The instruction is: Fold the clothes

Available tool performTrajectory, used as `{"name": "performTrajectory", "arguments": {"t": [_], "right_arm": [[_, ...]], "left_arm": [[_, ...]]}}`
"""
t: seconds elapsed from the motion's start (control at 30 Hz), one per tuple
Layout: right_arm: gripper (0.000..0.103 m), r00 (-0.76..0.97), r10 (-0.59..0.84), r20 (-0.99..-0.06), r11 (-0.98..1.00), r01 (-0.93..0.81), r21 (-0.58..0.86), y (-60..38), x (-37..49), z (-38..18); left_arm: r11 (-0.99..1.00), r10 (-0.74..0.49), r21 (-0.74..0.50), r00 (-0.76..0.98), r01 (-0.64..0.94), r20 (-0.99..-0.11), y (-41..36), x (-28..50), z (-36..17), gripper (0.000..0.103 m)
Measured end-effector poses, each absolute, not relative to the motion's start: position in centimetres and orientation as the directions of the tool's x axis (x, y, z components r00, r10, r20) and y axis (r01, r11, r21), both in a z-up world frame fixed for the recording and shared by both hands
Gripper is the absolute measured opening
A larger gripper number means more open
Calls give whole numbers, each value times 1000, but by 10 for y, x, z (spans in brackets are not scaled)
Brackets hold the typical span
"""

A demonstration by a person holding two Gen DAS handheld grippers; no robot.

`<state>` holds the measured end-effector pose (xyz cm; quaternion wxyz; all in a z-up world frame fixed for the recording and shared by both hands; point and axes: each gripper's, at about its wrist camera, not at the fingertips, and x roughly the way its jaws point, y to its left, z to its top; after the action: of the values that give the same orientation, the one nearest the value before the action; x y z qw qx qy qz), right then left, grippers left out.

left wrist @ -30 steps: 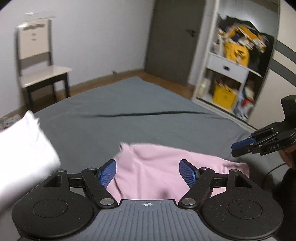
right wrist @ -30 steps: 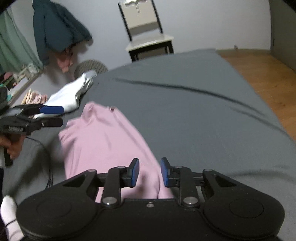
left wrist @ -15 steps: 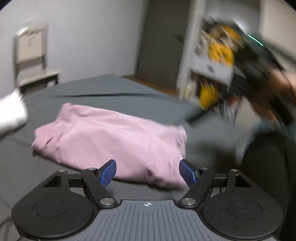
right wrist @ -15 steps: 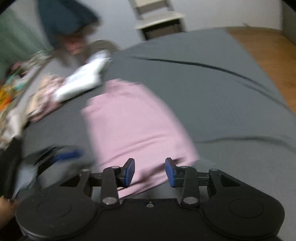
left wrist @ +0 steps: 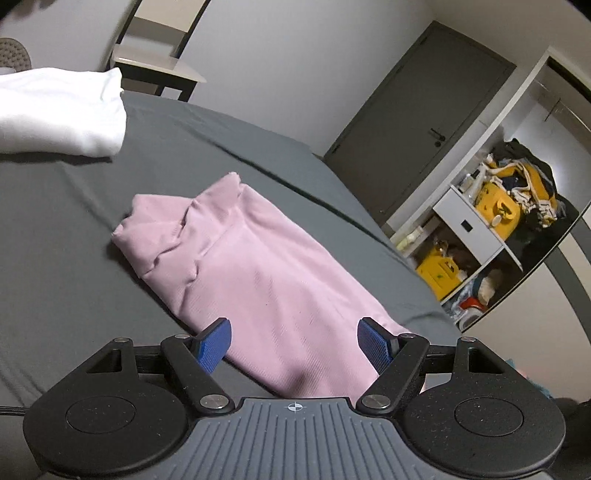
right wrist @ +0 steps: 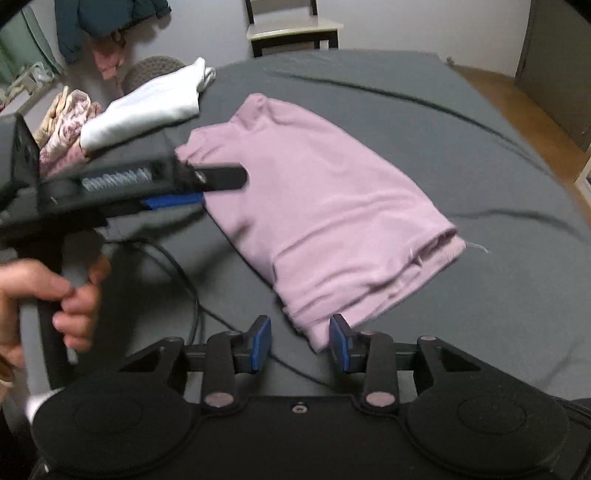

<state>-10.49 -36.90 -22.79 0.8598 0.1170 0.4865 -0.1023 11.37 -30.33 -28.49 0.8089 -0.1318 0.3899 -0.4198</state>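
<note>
A pink garment [left wrist: 258,280] [right wrist: 325,199] lies folded into a long rectangle on the grey bed [left wrist: 66,258] [right wrist: 480,155]. My left gripper [left wrist: 295,345] is open, its blue pads either side of the garment's near end, and nothing is held. In the right wrist view my left gripper [right wrist: 192,188] shows side-on at the garment's left edge, held by a hand [right wrist: 55,295]. My right gripper [right wrist: 300,343] is open just short of the garment's near corner. A folded white garment [left wrist: 59,114] [right wrist: 147,107] lies on the bed beyond the pink one.
A chair [left wrist: 155,62] [right wrist: 291,29] stands past the bed's far edge. An open cupboard [left wrist: 491,229] with yellow items is on the right. Floral clothes [right wrist: 62,125] are piled at the bed's left. A black cable [right wrist: 184,280] trails over the sheet.
Both grippers have pulled back and swung round the pink garment, which now lies flat and released. The right gripper's jaws have widened. The left gripper now sits beside the garment's left edge.
</note>
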Motion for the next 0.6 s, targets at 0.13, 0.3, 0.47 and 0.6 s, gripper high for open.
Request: {"name": "performTrajectory", "arguments": {"t": [0.13,0.3,0.47,0.6], "right_arm": [[29,471,-130,-873,954,300,20,-359,-91,-235],[8,381,-194,-904,974,183,-131,-347,-83,-241],[6,268,-328,-906,926,-98,-364,-339,-84,-233],[10,228,-358,-906,888,-217,-405,-334,-90,-233]], "left_arm": [[599,-794,-567,328,566,-512,-304,117,-289,76],[572,-815,-605,300,554,-495,-306,125,-297,75],[544,-835,-642,273,541,-477,-308,133,-304,75],[528,-846,-661,258,534,-467,-310,137,-308,75]]}}
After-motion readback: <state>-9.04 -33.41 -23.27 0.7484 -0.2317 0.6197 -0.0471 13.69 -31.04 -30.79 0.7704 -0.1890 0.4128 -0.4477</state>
